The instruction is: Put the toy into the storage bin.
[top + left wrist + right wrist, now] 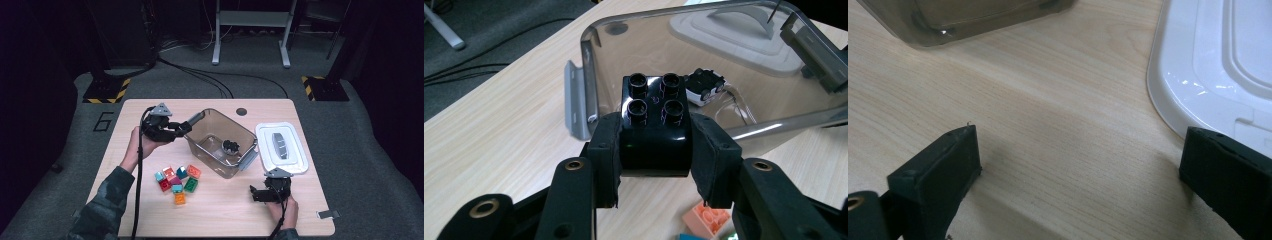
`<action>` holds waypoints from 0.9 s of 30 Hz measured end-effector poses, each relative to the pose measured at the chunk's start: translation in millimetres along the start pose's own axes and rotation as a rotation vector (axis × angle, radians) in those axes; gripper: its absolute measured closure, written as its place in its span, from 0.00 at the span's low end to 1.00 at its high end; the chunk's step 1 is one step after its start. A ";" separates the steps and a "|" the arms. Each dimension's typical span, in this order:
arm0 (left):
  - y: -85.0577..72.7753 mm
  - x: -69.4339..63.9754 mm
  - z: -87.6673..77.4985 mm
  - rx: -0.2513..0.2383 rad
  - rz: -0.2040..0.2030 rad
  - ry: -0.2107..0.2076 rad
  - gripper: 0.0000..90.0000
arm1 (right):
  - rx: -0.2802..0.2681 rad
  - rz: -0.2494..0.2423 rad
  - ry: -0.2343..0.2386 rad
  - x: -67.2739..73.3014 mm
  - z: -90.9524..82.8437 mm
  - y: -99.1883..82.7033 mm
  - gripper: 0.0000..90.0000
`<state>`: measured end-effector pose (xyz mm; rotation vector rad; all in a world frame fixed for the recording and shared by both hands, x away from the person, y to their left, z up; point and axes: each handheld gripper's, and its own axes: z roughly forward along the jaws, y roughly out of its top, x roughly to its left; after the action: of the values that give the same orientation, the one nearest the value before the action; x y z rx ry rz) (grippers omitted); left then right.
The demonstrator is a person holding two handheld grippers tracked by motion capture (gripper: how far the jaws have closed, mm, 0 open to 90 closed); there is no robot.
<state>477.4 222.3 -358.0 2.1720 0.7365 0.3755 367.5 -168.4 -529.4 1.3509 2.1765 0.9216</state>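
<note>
My left gripper [186, 128] [655, 152] is shut on a black four-stud brick [654, 120], held just outside the left wall of the clear plastic tub [200, 146] [594, 70]. A small black and white toy [230, 146] [705, 85] lies on the tub's floor. Several coloured bricks [176, 180] sit in a loose cluster on the table, below the left gripper; an orange one [706, 221] shows under the jaws. My right gripper [255, 194] [1080, 165] rests open near the table's front right, jaws wide apart over bare wood.
The white tub lid [295, 161] [1208, 75] lies flat to the right of the tub, just above the right gripper. The wooden table [225, 215] has a round hole [241, 111] near its far edge. Floor cables and stand legs lie beyond.
</note>
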 end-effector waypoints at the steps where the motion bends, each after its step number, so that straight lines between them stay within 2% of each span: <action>1: 3.2 -0.7 2.9 0.004 0.006 0.007 0.65 | 0.000 0.000 0.000 0.0 0.0 0.0 0.02; 7: 13.0 -2.8 20.5 0.032 0.008 0.001 0.65 | 0.000 0.000 0.000 0.0 0.0 0.0 0.02; 14: 16.7 -7.2 39.4 0.060 -0.002 0.006 0.65 | 0.000 0.000 0.000 0.0 0.0 0.0 0.02; 21: 14.3 -13.4 52.5 0.106 0.029 0.023 0.65 | 0.000 0.002 -0.001 0.1 -0.1 0.0 0.03; 27: 12.0 -17.3 57.1 0.124 0.043 0.027 0.65 | 0.000 0.002 -0.001 0.1 -0.1 0.0 0.03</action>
<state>496.1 171.4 -385.7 2.3067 0.7466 0.3908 367.3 -168.3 -529.3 1.3534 2.1743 0.9215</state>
